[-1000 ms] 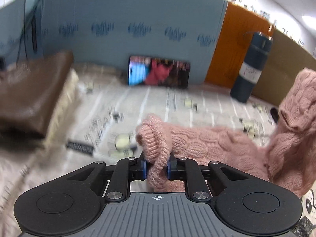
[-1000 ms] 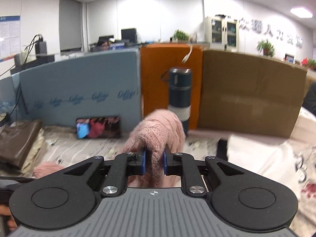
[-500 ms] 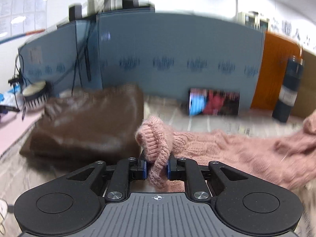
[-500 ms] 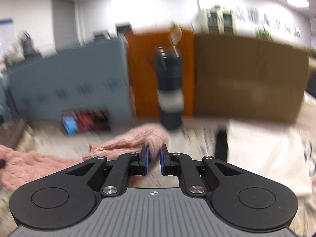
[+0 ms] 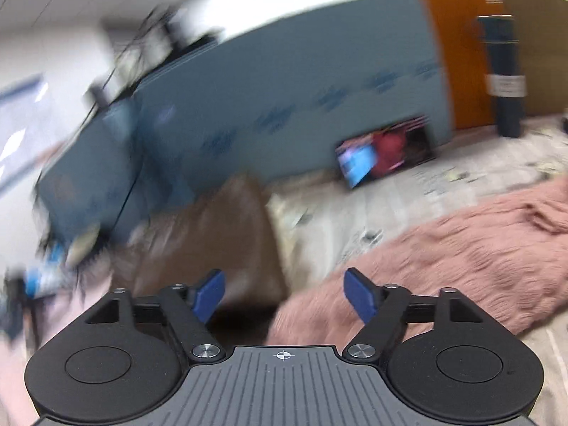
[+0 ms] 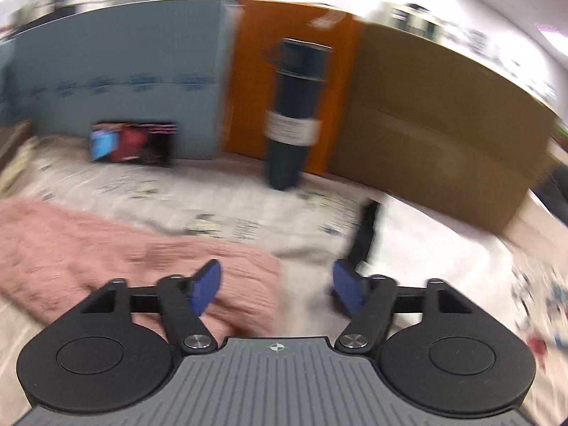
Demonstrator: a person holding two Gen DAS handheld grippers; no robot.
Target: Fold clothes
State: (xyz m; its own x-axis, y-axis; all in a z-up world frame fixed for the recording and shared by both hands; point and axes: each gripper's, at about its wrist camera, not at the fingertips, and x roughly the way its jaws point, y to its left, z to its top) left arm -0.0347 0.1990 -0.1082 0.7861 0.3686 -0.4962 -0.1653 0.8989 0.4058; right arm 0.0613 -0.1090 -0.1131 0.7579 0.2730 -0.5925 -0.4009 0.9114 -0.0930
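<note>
A pink knitted sweater lies stretched flat on the patterned cloth of the table; it also shows in the right wrist view. My left gripper is open and empty, just above the sweater's left end. My right gripper is open and empty, over the sweater's right end. Both views are motion-blurred.
A folded brown garment lies at the left. A dark blue flask stands at the back by the orange panel. A phone with a lit screen leans on the blue partition. A white printed garment lies at the right.
Both grippers held the sweater's ends, carried them down to the table and have opened, letting the sweater go. The sweater now lies flat. Both cameras have tilted.
</note>
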